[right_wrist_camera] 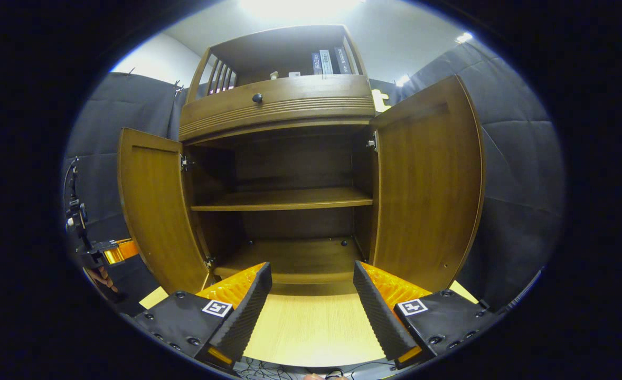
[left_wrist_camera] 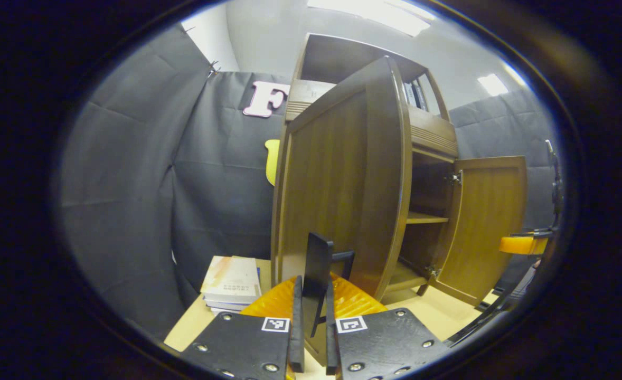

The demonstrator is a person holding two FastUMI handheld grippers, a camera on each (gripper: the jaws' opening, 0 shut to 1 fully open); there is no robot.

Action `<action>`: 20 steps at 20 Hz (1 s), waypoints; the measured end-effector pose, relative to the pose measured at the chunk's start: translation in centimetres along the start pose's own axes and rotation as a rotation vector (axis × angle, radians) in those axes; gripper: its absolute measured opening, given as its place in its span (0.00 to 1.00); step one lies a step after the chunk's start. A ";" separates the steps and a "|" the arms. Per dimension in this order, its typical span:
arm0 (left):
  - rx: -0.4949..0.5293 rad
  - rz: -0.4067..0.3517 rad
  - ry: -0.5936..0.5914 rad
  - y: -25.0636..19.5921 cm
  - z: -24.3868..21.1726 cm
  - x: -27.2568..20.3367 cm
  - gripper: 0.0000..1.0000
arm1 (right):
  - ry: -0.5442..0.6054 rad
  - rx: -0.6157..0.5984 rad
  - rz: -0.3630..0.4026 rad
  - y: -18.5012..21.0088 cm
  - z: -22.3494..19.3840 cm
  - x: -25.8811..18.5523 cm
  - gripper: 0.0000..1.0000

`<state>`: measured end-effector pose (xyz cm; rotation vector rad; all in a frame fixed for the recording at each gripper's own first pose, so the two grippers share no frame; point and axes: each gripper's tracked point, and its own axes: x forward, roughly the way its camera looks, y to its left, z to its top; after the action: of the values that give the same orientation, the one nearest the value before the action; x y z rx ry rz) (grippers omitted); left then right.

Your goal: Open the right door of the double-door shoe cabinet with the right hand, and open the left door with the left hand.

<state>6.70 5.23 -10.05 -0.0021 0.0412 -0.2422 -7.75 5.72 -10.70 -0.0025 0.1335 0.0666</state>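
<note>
Wood-brown and glossy, the shoe cabinet (right_wrist_camera: 284, 158) stands with both doors swung out, and the whole story sits at the left gripper (left_wrist_camera: 313, 316): its fingers are drawn narrow around the dark upright handle (left_wrist_camera: 317, 264) of the left door (left_wrist_camera: 342, 179), which rises straight ahead from between the tips, long axis vertical. Both fingers look pressed on that handle, so the left hand is the one on the work, right at the door's free edge, with the hinge side away to the far left. Across the opening, in the left gripper view, the right door (left_wrist_camera: 488, 221) hangs wide, well apart from the left door. Over in the right gripper view, the right gripper (right_wrist_camera: 311, 295) has its fingers spread wide with nothing between them, held back over the pale table (right_wrist_camera: 311, 327) and facing the open interior. Inside, a shelf (right_wrist_camera: 284, 199) runs level across the middle and looks bare. By my reading the task is nearly done; any further swing of the left door follows an arc about its hinge, leftward and away from the opening. A stack of books (left_wrist_camera: 232, 287) lies just beside that door's outer face and could catch it.
</note>
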 end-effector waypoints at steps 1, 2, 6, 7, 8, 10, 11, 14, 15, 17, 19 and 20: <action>0.009 0.003 -0.001 1.0 0.2 -0.2 0.19 | -0.001 -0.007 -0.006 -0.1 0.2 -0.1 0.93; 0.017 0.009 -0.005 2.2 0.2 -0.3 0.19 | -0.003 -0.013 -0.015 -0.4 0.4 -0.3 0.93; 0.033 -0.030 -0.018 4.8 1.2 -0.4 0.14 | 0.002 -0.019 -0.051 -1.6 1.1 -0.2 0.93; 0.038 -0.029 -0.021 5.6 1.4 -0.2 0.14 | 0.003 -0.022 -0.059 -1.8 1.4 -0.2 0.98; 0.040 -0.028 -0.023 6.5 1.3 -0.2 0.14 | 0.002 -0.027 -0.066 -2.0 1.8 -0.2 0.93; 0.039 -0.044 -0.027 7.5 1.3 -0.3 0.17 | -0.002 -0.047 -0.081 -2.3 2.4 -0.4 0.93; 0.040 -0.051 -0.028 7.8 1.4 -0.2 0.16 | -0.005 -0.058 -0.087 -2.5 2.7 -0.4 0.93; 0.050 -0.064 -0.034 8.7 1.5 -0.3 0.15 | -0.001 -0.074 -0.101 -2.9 3.3 -0.5 0.93; 0.051 -0.069 -0.035 8.9 1.5 -0.3 0.14 | 0.001 -0.077 -0.107 -3.0 3.4 -0.6 0.93; 0.053 -0.079 -0.039 8.9 1.5 -0.2 0.14 | 0.004 -0.077 -0.119 -3.4 3.7 -0.6 0.94; 0.064 -0.082 -0.042 8.9 1.6 -0.2 0.14 | 0.012 -0.072 -0.124 -3.7 3.9 -0.4 0.94; 0.068 -0.080 -0.041 8.9 1.5 -0.2 0.14 | 0.015 -0.071 -0.130 -3.9 4.0 -0.3 0.94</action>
<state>8.74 13.94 -8.56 0.0589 -0.0083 -0.3235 -7.30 1.83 -6.72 -0.0825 0.1455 -0.0586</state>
